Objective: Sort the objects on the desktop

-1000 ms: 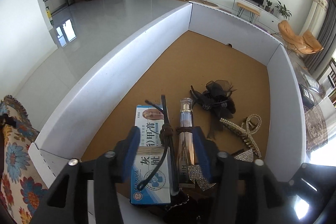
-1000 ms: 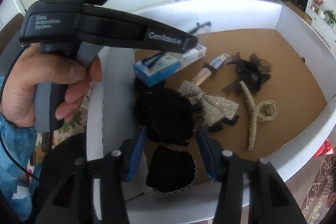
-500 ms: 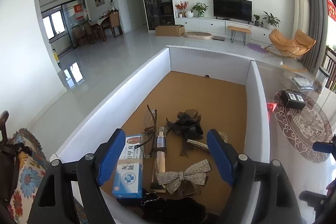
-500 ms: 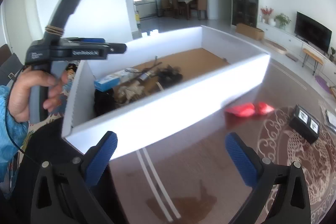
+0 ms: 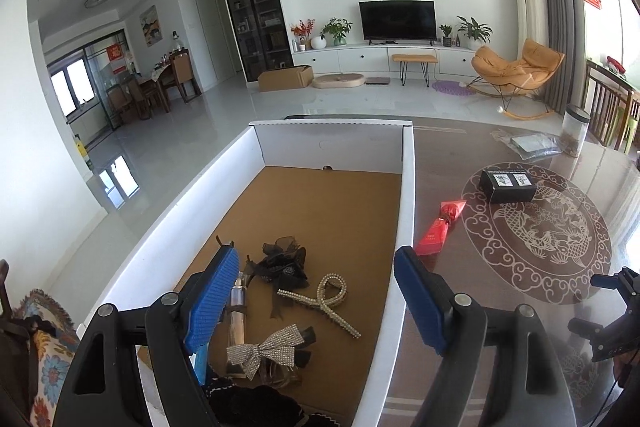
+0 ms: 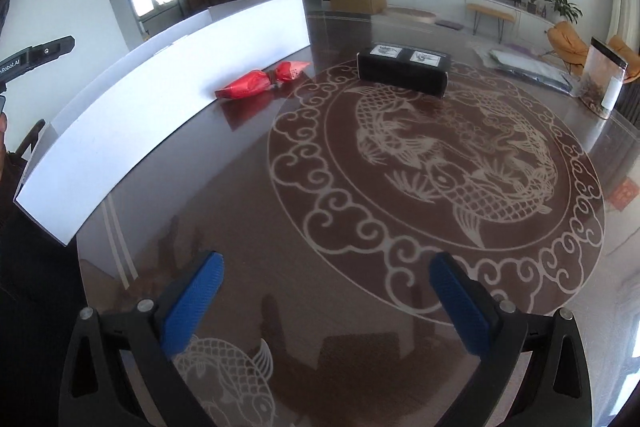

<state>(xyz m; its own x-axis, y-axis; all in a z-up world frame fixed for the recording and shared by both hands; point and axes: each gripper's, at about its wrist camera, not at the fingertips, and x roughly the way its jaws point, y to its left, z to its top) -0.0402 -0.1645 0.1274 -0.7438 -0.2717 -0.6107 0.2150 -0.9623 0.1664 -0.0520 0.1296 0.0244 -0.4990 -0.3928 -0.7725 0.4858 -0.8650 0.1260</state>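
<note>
Right wrist view: my right claw point(image 6: 324, 303) gapes empty over table point(image 6: 280, 187); left claw point(image 5: 316, 301) spread empty above box point(image 5: 406, 195).

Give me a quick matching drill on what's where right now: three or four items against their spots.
Items:
1. pearl hair clip
2. red packet
3. black box
4. clear jar

Places:
A. on the round fish pattern of the table
B. inside the white tray
C. far right edge of the table
D. on the table against the tray's outer wall

Pairs: 1-B, 2-D, 3-A, 4-C
</note>
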